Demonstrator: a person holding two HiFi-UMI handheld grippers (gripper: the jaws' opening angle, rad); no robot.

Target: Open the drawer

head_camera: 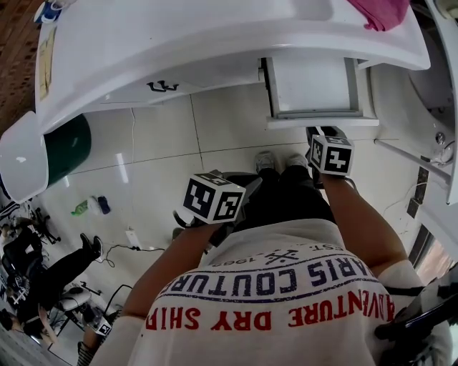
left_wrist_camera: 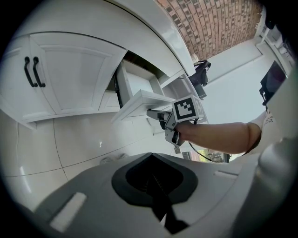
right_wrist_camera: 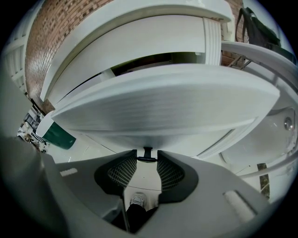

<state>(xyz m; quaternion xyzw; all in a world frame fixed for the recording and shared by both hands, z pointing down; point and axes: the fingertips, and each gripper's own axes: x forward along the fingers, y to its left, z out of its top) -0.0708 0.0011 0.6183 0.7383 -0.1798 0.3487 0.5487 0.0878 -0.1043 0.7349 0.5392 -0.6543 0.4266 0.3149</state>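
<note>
The white drawer [head_camera: 315, 82] of the vanity stands pulled out, its front panel [right_wrist_camera: 158, 104] wide across the right gripper view. A small black handle [right_wrist_camera: 147, 155] hangs under that panel. My right gripper [right_wrist_camera: 147, 162] is shut on the handle, whose bar spans the gap between the two mesh pads. In the left gripper view the right gripper [left_wrist_camera: 157, 114] sits at the drawer's front edge [left_wrist_camera: 139, 100]. My left gripper [left_wrist_camera: 156, 183] hangs lower and to the left, away from the vanity, its dark pads together with nothing between them.
Left of the drawer are white cabinet doors with black handles [left_wrist_camera: 33, 72]. A green bin [head_camera: 68, 146] stands at the far left and a pink cloth [head_camera: 383, 13] lies on the counter. Small bottles [head_camera: 89, 207] and a cable lie on the tiled floor. Another person [head_camera: 43, 275] is at lower left.
</note>
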